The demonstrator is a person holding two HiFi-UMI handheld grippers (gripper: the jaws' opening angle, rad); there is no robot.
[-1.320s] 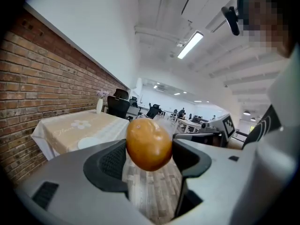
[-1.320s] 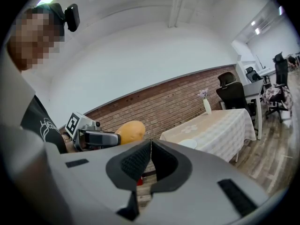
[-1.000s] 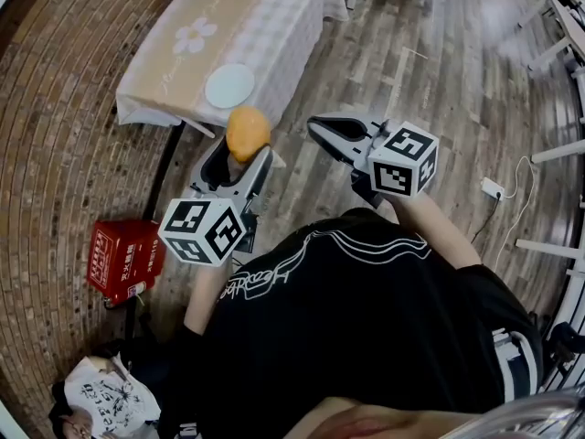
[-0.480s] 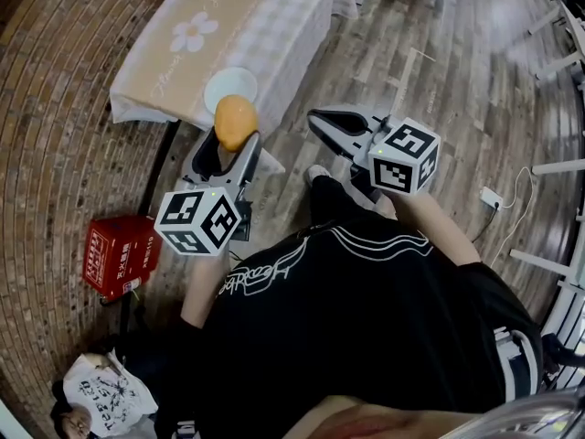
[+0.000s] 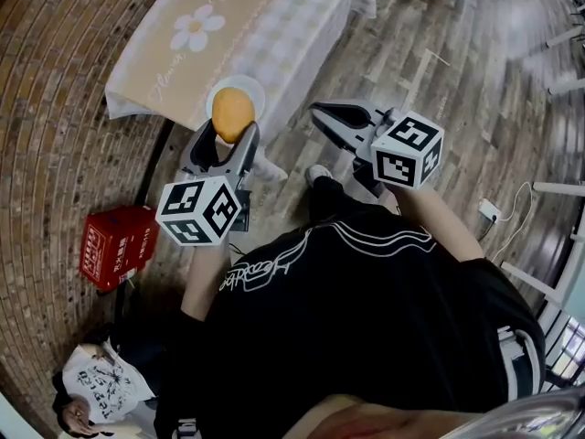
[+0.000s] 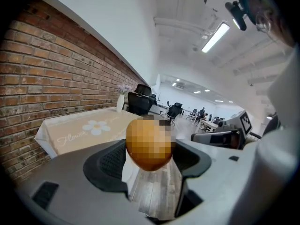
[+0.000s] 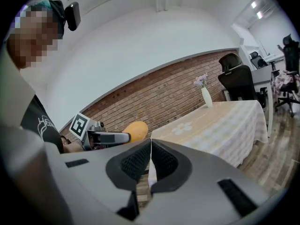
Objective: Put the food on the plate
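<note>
Food [image 5: 232, 114] is pinched low in the left gripper [image 5: 230, 141] jaws, plate [image 5: 257, 88] at its 12 o'clock; it may slip off. Right gripper [image 5: 336, 117] jaws are squeezed together, empty.

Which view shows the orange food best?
Head view: the orange food shows whole and sharp, gripped in the left tongs, overlapping the white plate. Left gripper view has it close, but a mosaic patch covers it. Right gripper view shows only part of it, behind the left tongs.
</note>
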